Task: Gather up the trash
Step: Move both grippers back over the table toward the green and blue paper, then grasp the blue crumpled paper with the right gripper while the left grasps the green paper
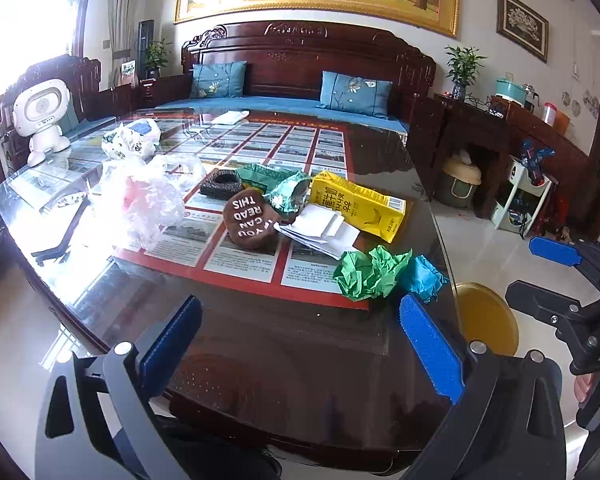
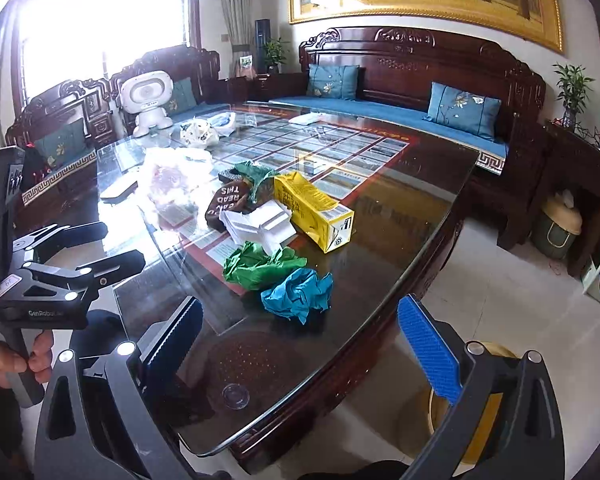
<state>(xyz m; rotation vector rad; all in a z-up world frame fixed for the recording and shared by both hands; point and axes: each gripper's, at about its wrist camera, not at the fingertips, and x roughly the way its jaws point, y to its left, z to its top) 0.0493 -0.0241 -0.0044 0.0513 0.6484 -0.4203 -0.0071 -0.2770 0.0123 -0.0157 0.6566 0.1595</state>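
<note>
Both claws were spread apart and held nothing: left claw (image 1: 300, 344), right claw (image 2: 300, 344), hovering at the near edge of the glass-topped bench (image 2: 400, 208). Trash sat mid-bench: green crumpled paper (image 1: 370, 274) touching blue crumpled paper (image 1: 428, 278), yellow carton (image 1: 360, 204) behind, white folded paper (image 1: 320, 228) between them.

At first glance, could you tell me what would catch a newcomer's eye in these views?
A heap of litter on the glass table stands out: a yellow carton lying flat behind crumpled green paper and blue paper near the front edge. Both grippers, left gripper and right gripper, hang open and empty.
</note>
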